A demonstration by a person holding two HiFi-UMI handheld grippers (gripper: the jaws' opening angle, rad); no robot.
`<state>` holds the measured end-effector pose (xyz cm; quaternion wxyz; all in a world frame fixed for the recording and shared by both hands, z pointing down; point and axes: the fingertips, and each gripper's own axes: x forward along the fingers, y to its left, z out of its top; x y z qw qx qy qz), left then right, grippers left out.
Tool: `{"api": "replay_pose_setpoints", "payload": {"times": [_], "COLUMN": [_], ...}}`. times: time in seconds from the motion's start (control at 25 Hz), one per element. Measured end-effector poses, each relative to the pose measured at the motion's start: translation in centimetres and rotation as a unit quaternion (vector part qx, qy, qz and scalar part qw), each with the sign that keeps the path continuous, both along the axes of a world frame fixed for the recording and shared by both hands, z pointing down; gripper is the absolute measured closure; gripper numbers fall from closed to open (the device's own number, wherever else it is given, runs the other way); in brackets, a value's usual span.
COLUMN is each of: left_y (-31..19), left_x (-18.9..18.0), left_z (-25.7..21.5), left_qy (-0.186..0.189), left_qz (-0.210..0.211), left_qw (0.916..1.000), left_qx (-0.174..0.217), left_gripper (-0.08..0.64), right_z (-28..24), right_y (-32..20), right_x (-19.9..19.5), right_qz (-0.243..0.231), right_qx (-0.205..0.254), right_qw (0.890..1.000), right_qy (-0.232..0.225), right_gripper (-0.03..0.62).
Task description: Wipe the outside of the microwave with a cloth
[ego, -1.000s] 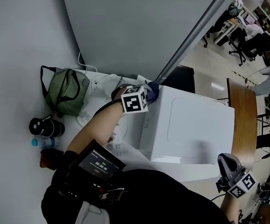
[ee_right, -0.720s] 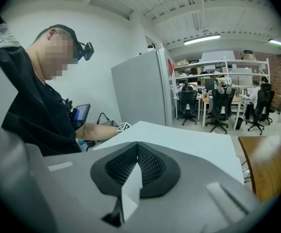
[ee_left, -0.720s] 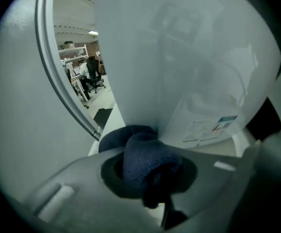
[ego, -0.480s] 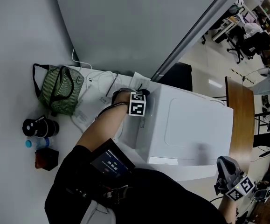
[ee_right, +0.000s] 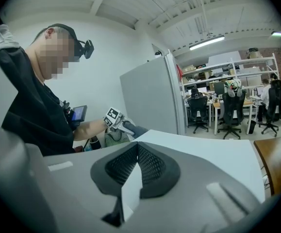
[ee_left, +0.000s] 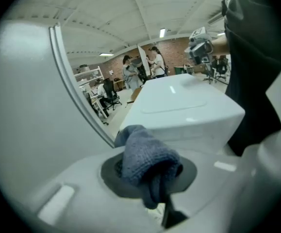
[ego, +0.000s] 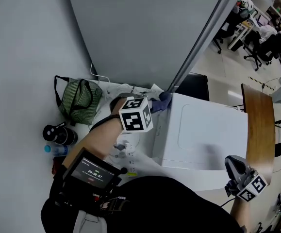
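Note:
A white microwave (ego: 208,135) stands on a white table, seen from above in the head view. My left gripper (ego: 155,106) is shut on a blue-grey cloth (ego: 160,103) and holds it against the microwave's rear left top corner. In the left gripper view the bunched cloth (ee_left: 145,157) fills the jaws, with the microwave's top (ee_left: 184,106) just beyond. My right gripper (ego: 235,166) hangs off the microwave's front right corner, shut with nothing in it. Its own view looks across the white top (ee_right: 203,149) to the left gripper (ee_right: 118,123) and cloth (ee_right: 138,130).
Left of the microwave lie a green striped bag (ego: 79,101), a black cylinder (ego: 57,134), a water bottle (ego: 57,150) and a white power strip (ego: 123,152). A grey partition (ego: 140,33) rises behind. A wooden table (ego: 260,125) stands to the right.
My left gripper went down the microwave's left side with the cloth, then came back up to the rear left top corner. The right gripper has stayed by the front right corner.

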<state>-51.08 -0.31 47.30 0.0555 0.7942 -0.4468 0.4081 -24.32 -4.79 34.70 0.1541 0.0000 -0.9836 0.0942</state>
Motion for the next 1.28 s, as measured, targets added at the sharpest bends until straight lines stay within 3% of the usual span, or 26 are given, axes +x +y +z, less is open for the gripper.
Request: {"api": "replay_pose_setpoints", "payload": {"times": [0.12, 0.32, 0.64, 0.8, 0.88, 1.04, 1.16, 1.28], "left_y": [-0.4, -1.4, -1.8, -1.6, -1.3, -0.2, 2.0, 2.9], "left_x": [3.2, 2.5, 1.8, 1.9, 1.5, -0.8, -0.9, 2.7], "left_z": [1.9, 7.3, 21.4, 24.4, 22.3, 10.5, 2.6, -0.1], "left_qy": [-0.009, -0.051, -0.011, -0.012, 0.006, 0.078, 0.060, 0.025], "left_qz": [0.030, 0.019, -0.001, -0.009, -0.017, -0.060, -0.061, -0.024], "left_qw": [0.9989, 0.9956, 0.9900, 0.9856, 0.9877, 0.9933, 0.9962, 0.9994], "left_qx": [-0.035, -0.077, -0.141, -0.168, -0.155, -0.060, -0.013, -0.008], "left_gripper": [0.506, 0.506, 0.506, 0.506, 0.506, 0.506, 0.506, 0.506], "right_z": [-0.2, 0.2, 0.6, 0.6, 0.5, -0.1, -0.3, -0.1], "right_y": [0.2, 0.0, -0.4, -0.3, -0.2, -0.4, 0.1, 0.7], "right_x": [0.4, 2.1, 4.2, 4.4, 4.2, 3.5, 2.2, 1.2], "right_qz": [0.004, 0.025, 0.047, 0.042, 0.037, 0.027, 0.009, -0.006], "right_qx": [-0.001, -0.002, -0.001, 0.001, 0.002, -0.002, -0.007, -0.011], "right_qw": [1.000, 1.000, 0.998, 0.998, 0.999, 1.000, 1.000, 1.000], "right_qy": [-0.002, 0.010, 0.044, 0.044, 0.035, 0.007, -0.016, -0.026], "right_gripper": [0.588, 0.588, 0.588, 0.588, 0.588, 0.588, 0.588, 0.588]}}
